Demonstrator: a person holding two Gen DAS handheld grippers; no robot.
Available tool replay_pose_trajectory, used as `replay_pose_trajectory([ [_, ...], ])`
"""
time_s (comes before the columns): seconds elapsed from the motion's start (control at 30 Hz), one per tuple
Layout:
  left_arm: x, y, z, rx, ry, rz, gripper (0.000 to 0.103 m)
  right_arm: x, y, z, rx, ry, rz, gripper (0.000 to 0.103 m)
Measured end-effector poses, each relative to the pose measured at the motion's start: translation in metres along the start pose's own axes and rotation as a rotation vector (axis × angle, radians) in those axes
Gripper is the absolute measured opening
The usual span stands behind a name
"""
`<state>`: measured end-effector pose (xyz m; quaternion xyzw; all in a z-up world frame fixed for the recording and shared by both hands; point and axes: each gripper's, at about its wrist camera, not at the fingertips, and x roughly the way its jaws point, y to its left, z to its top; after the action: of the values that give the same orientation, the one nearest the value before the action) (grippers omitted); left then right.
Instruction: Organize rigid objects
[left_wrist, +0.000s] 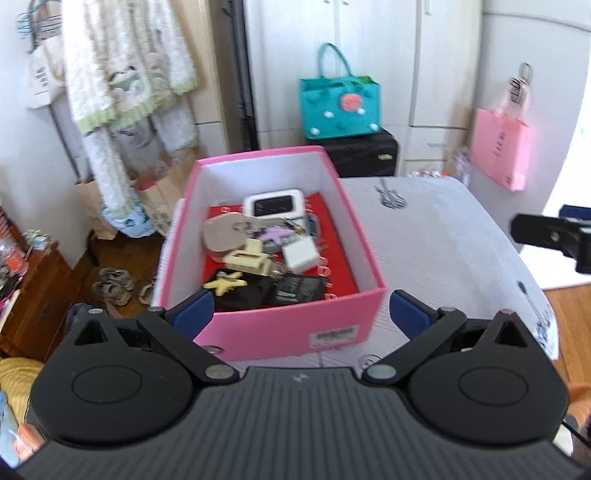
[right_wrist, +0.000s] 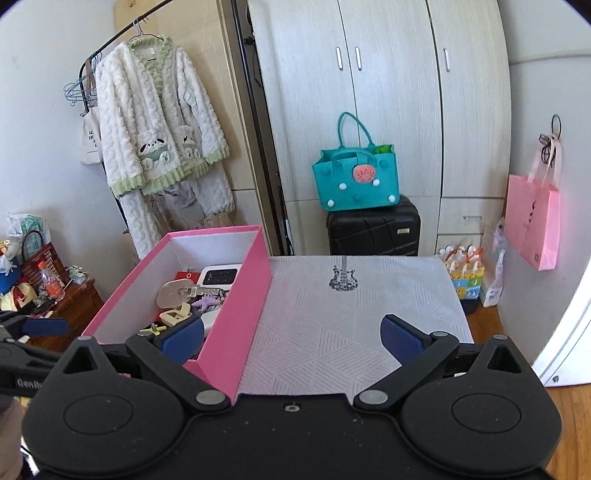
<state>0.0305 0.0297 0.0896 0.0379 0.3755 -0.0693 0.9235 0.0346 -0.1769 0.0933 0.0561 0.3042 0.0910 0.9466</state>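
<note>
While the left gripper (left_wrist: 301, 312) hovers with jaws apart and empty, its camera looks down into a pink box (left_wrist: 295, 325) on a white tablecloth (left_wrist: 436, 236). Inside lie small hard things: a white clock (left_wrist: 275, 203), a plug (left_wrist: 300, 254), a cream hair clip (left_wrist: 247, 256), a yellow star (left_wrist: 225, 282). They look light and stiff; pinch each across its narrow sides.

From the right wrist camera, the right gripper (right_wrist: 291, 338) also has its jaws apart, holding nothing, just beside the box's near corner, over bare cloth.
</note>
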Motion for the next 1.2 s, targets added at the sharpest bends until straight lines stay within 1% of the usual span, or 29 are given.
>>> replay_pose_trajectory([
  [0.17, -0.002, -0.009, -0.002, 0.01, -0.008, 0.008, 0.103, -0.004, -0.003, -0.004, -0.004, 0.001, -0.033, 0.103],
  [0.27, -0.004, -0.012, -0.004, 0.009, -0.024, 0.025, 0.103, -0.004, -0.005, -0.007, -0.009, 0.009, -0.046, 0.103],
  [0.4, -0.006, -0.013, -0.007, 0.002, -0.038, 0.036, 0.103, -0.003, -0.002, -0.014, -0.049, 0.019, -0.088, 0.103],
  [0.57, -0.007, -0.016, -0.012, 0.001, -0.045, 0.05, 0.103, -0.009, -0.001, -0.02, -0.061, 0.022, -0.069, 0.103],
  [0.87, -0.007, -0.019, -0.021, -0.018, -0.056, 0.079, 0.103, -0.018, 0.001, -0.027, -0.076, 0.001, -0.079, 0.103],
  [1.2, -0.009, -0.019, -0.026, -0.03, -0.064, 0.092, 0.103, -0.02, -0.001, -0.03, -0.063, -0.009, -0.094, 0.103],
])
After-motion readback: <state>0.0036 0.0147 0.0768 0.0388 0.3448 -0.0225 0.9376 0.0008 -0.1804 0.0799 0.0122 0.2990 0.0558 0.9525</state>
